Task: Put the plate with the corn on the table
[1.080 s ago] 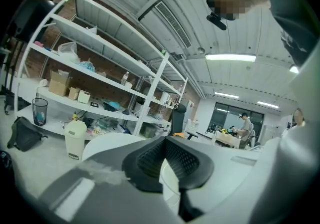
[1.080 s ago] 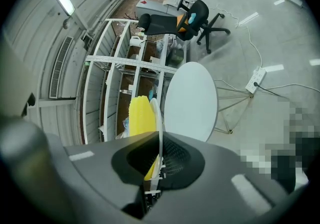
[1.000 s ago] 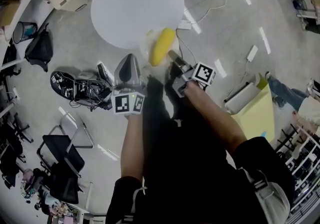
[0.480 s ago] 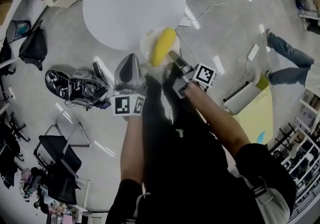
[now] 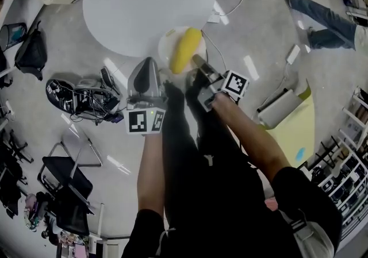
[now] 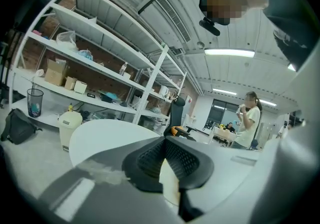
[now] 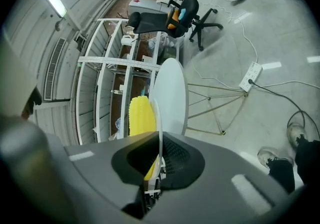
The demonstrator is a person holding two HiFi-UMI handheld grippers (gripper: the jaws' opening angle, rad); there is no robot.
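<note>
A yellow corn cob (image 5: pixel 185 50) lies on a pale plate (image 5: pixel 165 44), held in the air at the near edge of the round white table (image 5: pixel 146 4). My right gripper (image 5: pixel 196 60) is shut on the plate's near rim. In the right gripper view the plate (image 7: pixel 160 118) stands edge-on between the pads of the right gripper (image 7: pixel 159 155), with the corn (image 7: pixel 140 115) to its left and the table (image 7: pixel 172 98) beyond. My left gripper (image 5: pixel 146 62) hangs just left of the plate, its tips together and holding nothing. The left gripper (image 6: pixel 165 143) points at the table (image 6: pixel 110 133).
A bag and tangled cables (image 5: pixel 80 93) lie on the floor at the left, with a black chair (image 5: pixel 69 176) below them. A power strip (image 5: pixel 293 54) and a yellow sheet (image 5: pixel 296 130) are on the right. A person's legs (image 5: pixel 319 15) are at the top right. Shelving (image 6: pixel 90 63) stands behind the table.
The table has slid left in view and the plate now overlaps its near edge a little more. The person's legs moved from the right side to the top right. Both grips are unchanged.
</note>
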